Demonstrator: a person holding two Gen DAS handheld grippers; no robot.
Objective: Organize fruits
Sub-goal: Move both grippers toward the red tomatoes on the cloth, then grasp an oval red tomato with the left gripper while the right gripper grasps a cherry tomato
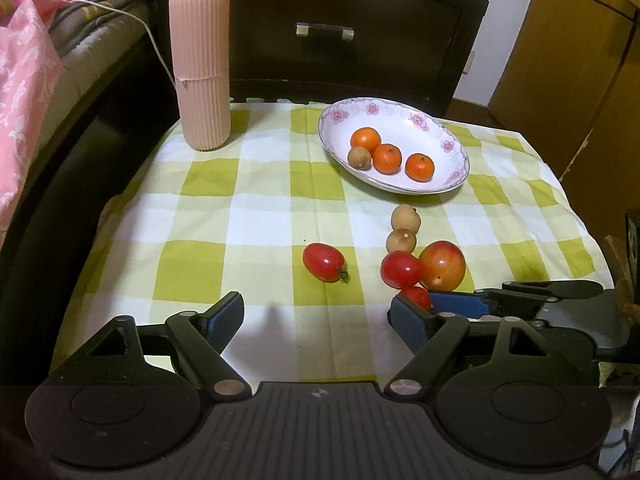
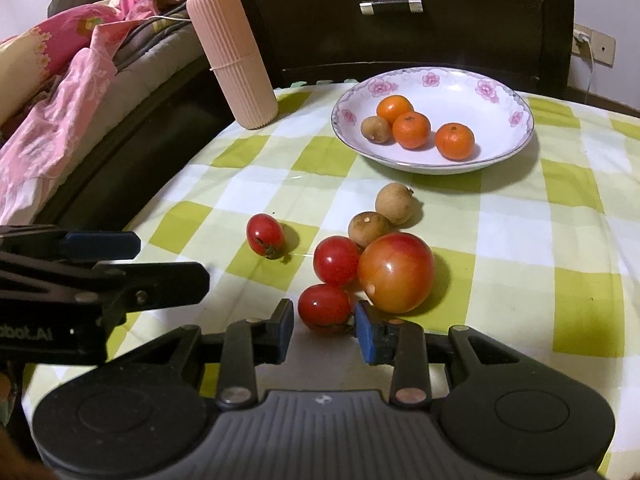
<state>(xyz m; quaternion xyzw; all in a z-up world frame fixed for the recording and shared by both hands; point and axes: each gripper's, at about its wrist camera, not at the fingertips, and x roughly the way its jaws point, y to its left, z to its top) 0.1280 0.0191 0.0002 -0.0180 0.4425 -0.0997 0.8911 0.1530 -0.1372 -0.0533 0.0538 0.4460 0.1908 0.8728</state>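
A white flowered plate (image 2: 516,136) at the back holds three small oranges (image 2: 412,130) and a brown longan (image 2: 375,129). On the checked cloth lie two more longans (image 2: 394,203), a large red-orange fruit (image 2: 396,272) and three cherry tomatoes. One cherry tomato (image 2: 324,306) lies on the cloth between the tips of my right gripper (image 2: 324,314), whose jaws stand narrowly apart around it without clearly pressing it. Another tomato (image 1: 324,262) lies alone ahead of my left gripper (image 1: 316,306), which is wide open with nothing between its fingers.
A tall pink ribbed container (image 1: 202,68) stands at the table's back left corner. Beyond the table is a dark drawer cabinet (image 1: 340,32), and a bed with pink bedding (image 2: 60,80) runs along the left. The two grippers sit close side by side at the front edge.
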